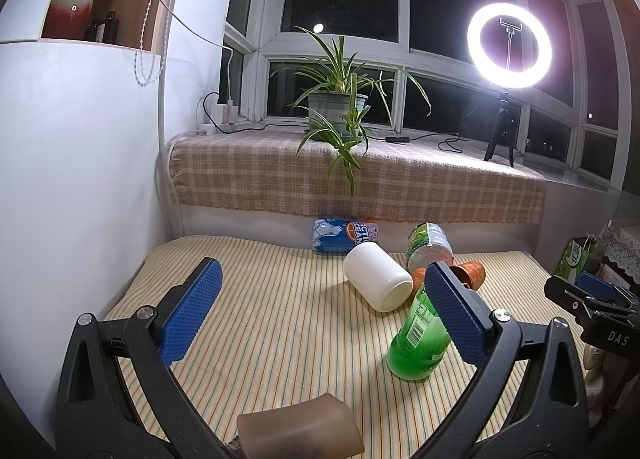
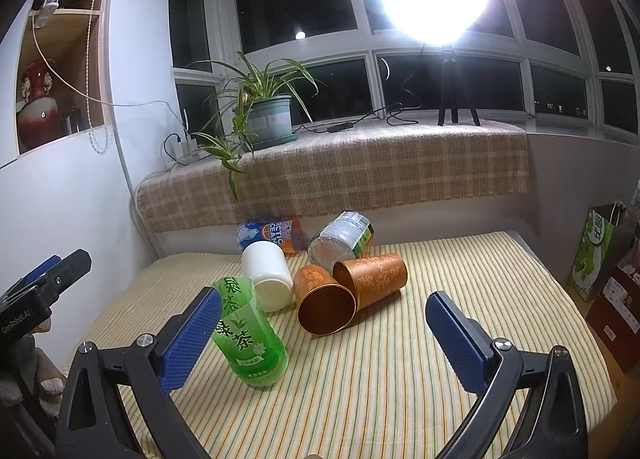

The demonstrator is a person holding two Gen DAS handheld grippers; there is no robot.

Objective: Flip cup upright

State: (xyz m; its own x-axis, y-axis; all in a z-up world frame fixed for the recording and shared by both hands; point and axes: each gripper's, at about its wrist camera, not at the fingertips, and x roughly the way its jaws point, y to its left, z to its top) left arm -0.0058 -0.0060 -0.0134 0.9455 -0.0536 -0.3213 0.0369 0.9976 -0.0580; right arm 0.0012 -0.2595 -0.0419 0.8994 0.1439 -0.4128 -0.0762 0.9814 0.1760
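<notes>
Several cups lie tipped on the striped cloth (image 2: pixel 380 379). A white cup (image 1: pixel 378 282) (image 2: pixel 269 274) lies on its side. Two orange patterned cups lie on their sides, one (image 2: pixel 323 305) with its mouth toward me, the other (image 2: pixel 372 274) behind it. A green tea-label cup (image 1: pixel 416 339) (image 2: pixel 249 333) lies tilted, base toward me. My left gripper (image 1: pixel 326 313) is open and empty, short of the white cup. My right gripper (image 2: pixel 320 339) is open and empty, with the green cup by its left finger and the nearer orange cup just ahead.
A blue Arctic Ocean cup (image 1: pixel 344 235) and a clear green-label cup (image 1: pixel 430 245) lie at the back by the ledge. A potted plant (image 1: pixel 338 115) and a ring light (image 1: pixel 509 47) stand on the ledge. A brown block (image 1: pixel 298 429) lies near. Boxes (image 2: pixel 596 255) stand right.
</notes>
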